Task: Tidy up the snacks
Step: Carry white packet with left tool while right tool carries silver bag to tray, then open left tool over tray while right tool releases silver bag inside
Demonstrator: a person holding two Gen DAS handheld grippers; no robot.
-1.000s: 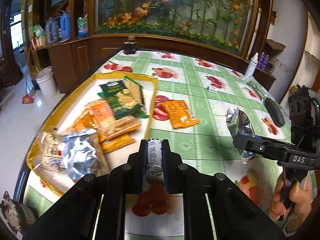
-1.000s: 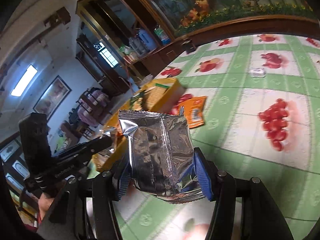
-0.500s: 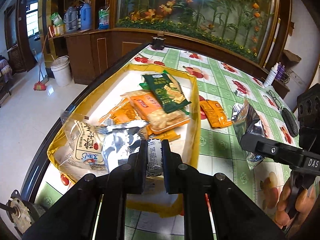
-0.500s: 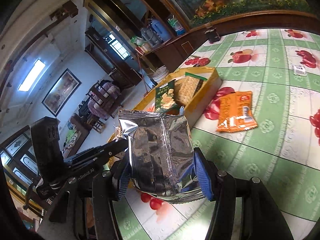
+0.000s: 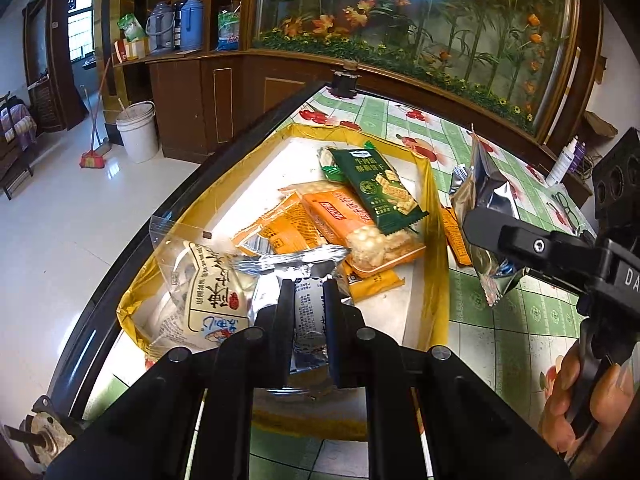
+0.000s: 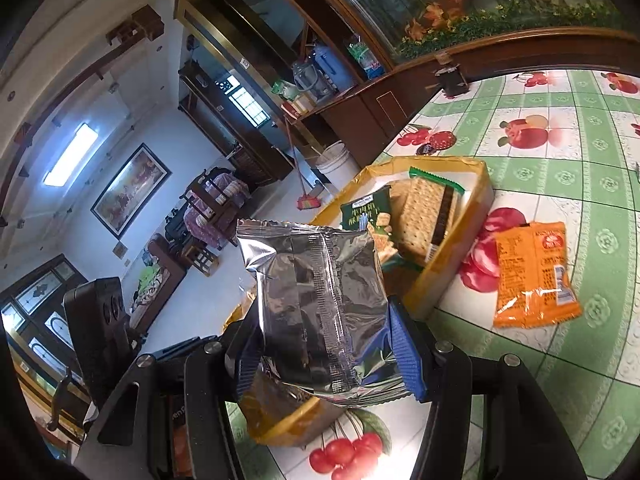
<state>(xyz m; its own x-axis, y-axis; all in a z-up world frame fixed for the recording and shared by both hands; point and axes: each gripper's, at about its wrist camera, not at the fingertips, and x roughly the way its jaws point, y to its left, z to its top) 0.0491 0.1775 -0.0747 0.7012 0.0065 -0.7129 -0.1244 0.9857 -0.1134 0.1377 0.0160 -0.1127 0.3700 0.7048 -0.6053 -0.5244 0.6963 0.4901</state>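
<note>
Silver foil packet clamped in right claw beside yellow tray.

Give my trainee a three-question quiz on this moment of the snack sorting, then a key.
1. True or false: the right gripper is empty.
2. Which snack lies on the tablecloth outside the yellow tray? A) green cracker packet B) orange packet C) clear bag with red print
3. What does the left gripper hold, and over what?

Key:
1. False; it is shut on a silver foil packet.
2. B, the orange packet; the green cracker packet and clear bag are in the tray.
3. A small silver packet, over the tray's near end.
</note>
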